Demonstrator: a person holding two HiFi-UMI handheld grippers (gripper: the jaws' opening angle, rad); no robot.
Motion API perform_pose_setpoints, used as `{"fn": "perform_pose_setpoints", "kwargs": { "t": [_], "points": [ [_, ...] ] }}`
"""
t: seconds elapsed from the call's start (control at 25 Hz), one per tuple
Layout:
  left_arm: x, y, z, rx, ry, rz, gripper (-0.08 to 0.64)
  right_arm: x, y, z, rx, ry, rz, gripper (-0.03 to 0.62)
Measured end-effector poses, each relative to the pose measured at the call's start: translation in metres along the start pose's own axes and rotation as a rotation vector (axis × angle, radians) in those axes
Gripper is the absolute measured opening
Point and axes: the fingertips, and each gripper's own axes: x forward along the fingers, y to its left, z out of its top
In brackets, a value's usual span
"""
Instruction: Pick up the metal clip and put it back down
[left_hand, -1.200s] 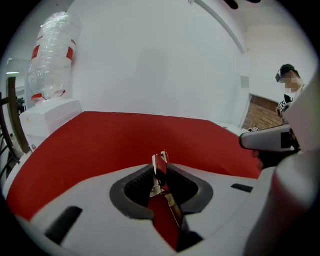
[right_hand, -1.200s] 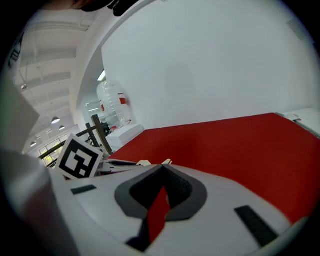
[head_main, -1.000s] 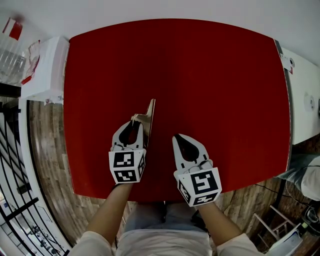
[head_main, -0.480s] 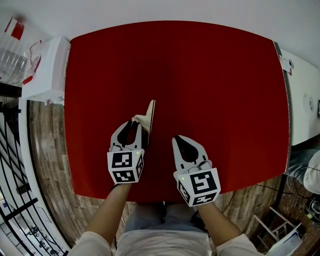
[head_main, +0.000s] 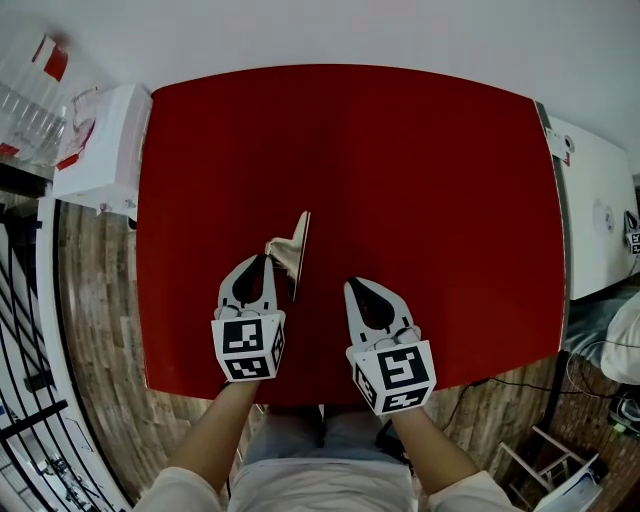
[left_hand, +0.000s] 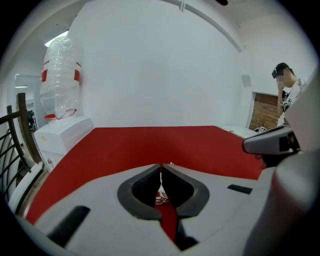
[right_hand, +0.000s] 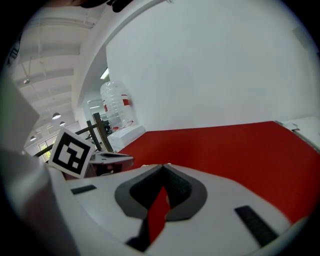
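Note:
The metal clip (head_main: 298, 245) is a pale, thin folded plate with a wire handle, standing on edge over the red table (head_main: 400, 180). My left gripper (head_main: 262, 258) sits at the clip's near left. Its jaws have just been closing and now pinch the wire handle. In the left gripper view the jaws (left_hand: 161, 167) are nearly together, with a sliver of the clip (left_hand: 161, 190) between the pads. My right gripper (head_main: 353, 284) lies to the right of the clip, apart from it. Its jaws (right_hand: 162, 166) are shut with only red cloth showing behind them.
A white box (head_main: 100, 150) and clear plastic bottles (head_main: 30, 110) stand off the table's left edge. A white counter (head_main: 600, 210) borders the right edge. A black railing (head_main: 30, 330) runs along the left over wooden floor. A person (left_hand: 286, 90) stands far back on the right.
The left gripper's jaws have narrowed from spread to nearly shut around the clip's handle. The right gripper has stayed where it was.

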Motion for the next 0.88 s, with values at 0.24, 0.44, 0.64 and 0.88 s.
{"fn": "perform_pose_setpoints", "kwargs": {
  "t": [0.24,0.44,0.64,0.88],
  "points": [
    [-0.04,-0.018,0.039,-0.021,-0.058,-0.04,0.006,-0.028,0.004,0.03,-0.026,-0.032,-0.024,0.006],
    [-0.087,-0.047,0.081,0.002,-0.123,-0.077,0.006,-0.063,0.013,0.064,-0.066,-0.053,-0.047,0.006],
    [-0.131,-0.065,0.093,-0.005,-0.125,-0.082,0.006,-0.096,0.031,0.075,-0.086,-0.04,-0.064,0.006],
    [-0.175,-0.089,0.085,-0.033,-0.112,-0.095,0.006,-0.133,0.044,0.072,-0.102,-0.066,-0.09,0.006]
  ]
}}
